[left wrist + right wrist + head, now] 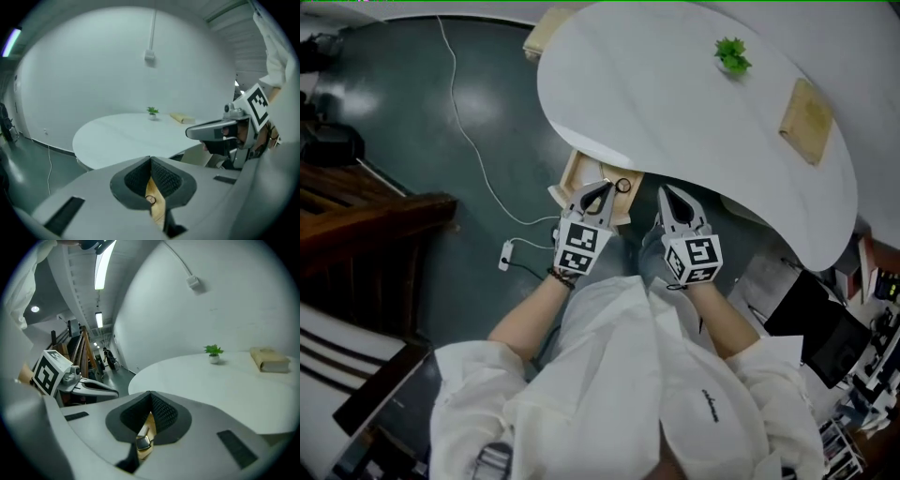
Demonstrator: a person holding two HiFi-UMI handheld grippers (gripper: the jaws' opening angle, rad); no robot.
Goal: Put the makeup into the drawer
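An open wooden drawer [574,180] juts out from under the white table's edge. A small dark ring [622,185] lies at its near corner. My left gripper [605,187] is held over the drawer with its jaws shut and nothing between them; in the left gripper view [151,159] the drawer's wood and the ring [150,199] show below the closed pads. My right gripper [666,193] hangs just to the right, also shut and empty. In the right gripper view [150,393] a small silvery case [143,442] lies on the wood beneath the jaws.
The round white table [694,103] carries a small green plant [732,54] and a pale wooden block [807,120]. A white cable with a power strip [505,254] runs over the dark floor. Dark wooden furniture [366,216] stands at left, cluttered shelves at far right.
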